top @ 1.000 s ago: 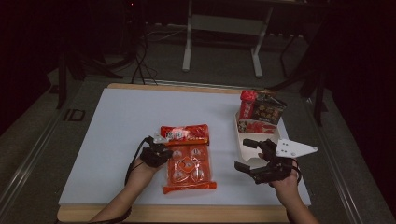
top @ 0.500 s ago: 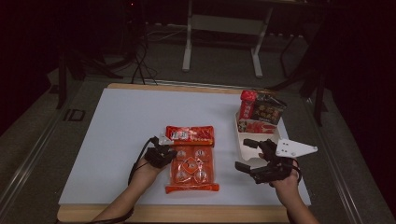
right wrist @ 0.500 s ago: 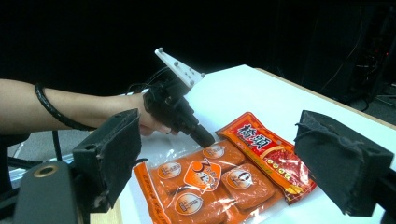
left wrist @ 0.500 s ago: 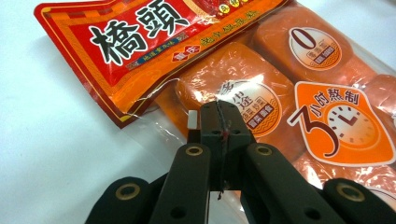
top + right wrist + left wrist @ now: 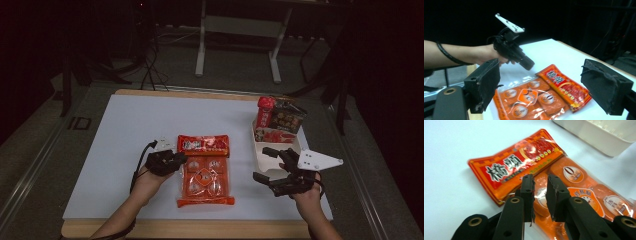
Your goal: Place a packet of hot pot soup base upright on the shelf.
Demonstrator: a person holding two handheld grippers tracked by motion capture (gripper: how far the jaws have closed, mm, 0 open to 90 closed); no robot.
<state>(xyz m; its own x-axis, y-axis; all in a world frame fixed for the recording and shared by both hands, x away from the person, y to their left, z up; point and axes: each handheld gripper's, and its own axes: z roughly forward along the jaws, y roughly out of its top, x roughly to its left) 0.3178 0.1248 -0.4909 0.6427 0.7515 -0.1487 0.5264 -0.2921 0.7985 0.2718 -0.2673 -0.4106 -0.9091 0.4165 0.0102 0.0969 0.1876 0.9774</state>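
An orange-red snack packet (image 5: 205, 170) lies flat on the white table top, its red label end (image 5: 524, 162) toward the far side. My left gripper (image 5: 177, 161) hovers at the packet's left edge. Its jaws have just been opening: a narrow gap shows between the black pads (image 5: 527, 187), with nothing pinched and the packet (image 5: 574, 173) lying beneath them. My right gripper (image 5: 261, 163) stands wide open to the right of the packet, nothing between its fingers. In the right gripper view the packet (image 5: 539, 97) lies ahead, and the left gripper (image 5: 527, 65) hangs just above it.
A white tray (image 5: 274, 152) sits at the right, just beyond my right gripper, holding a red can (image 5: 264, 112) and a dark packet (image 5: 289, 117). The tray's wall (image 5: 604, 137) is beyond the snack packet. Dark floor and stand legs lie past the table's far edge.
The packet and my left gripper have shifted slightly to the right, and the left jaws have parted off the packet's edge. The right hand has stayed still.
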